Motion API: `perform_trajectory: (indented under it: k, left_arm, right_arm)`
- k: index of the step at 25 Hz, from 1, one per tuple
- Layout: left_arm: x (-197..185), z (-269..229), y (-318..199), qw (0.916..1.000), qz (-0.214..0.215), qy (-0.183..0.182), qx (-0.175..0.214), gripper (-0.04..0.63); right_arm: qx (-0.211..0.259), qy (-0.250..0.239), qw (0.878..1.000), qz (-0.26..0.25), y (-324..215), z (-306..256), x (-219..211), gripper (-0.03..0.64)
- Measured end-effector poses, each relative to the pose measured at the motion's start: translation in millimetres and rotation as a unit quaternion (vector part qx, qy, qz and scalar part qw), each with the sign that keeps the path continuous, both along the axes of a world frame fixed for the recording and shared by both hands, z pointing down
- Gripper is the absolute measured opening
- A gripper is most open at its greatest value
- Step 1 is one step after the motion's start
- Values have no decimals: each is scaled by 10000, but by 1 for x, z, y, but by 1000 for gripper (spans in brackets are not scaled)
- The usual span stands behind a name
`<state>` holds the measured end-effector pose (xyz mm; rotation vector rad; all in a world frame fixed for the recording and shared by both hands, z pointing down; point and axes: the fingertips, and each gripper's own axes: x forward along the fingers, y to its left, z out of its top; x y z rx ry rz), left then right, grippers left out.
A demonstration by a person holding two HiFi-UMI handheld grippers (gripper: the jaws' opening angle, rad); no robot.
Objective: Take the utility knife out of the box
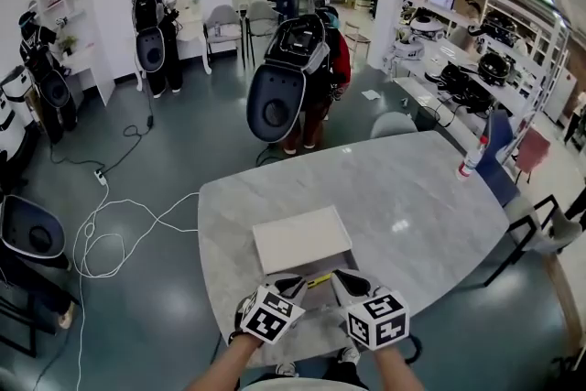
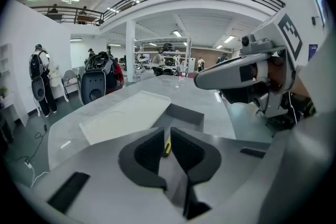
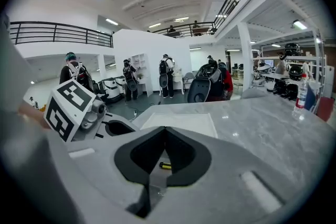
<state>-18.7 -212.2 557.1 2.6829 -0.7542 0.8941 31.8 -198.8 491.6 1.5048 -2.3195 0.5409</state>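
Grey marble table [image 1: 412,197], bottle [image 1: 472,157] (near edge), floor cables [image 1: 103,238]

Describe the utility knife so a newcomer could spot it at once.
On the grey marble table, look at the open box by the near edge, beside its flat white lid. The utility knife lies inside it between the left gripper and right gripper: slim, and the only yellow thing there.
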Motion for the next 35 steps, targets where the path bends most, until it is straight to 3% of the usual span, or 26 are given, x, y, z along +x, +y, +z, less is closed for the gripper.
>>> perform_trajectory:
  k: [18,35]
  left_arm:
    - [29,30,-19,9952,-112,-958,-137,18]
    - [38,69,-13,9838,302,-1739,-302,20]
  right_arm:
    - [-123,-98,9905,-1366,-33,18,23,5]
    - [-215,-199,9846,-1721,-38,31,32,5]
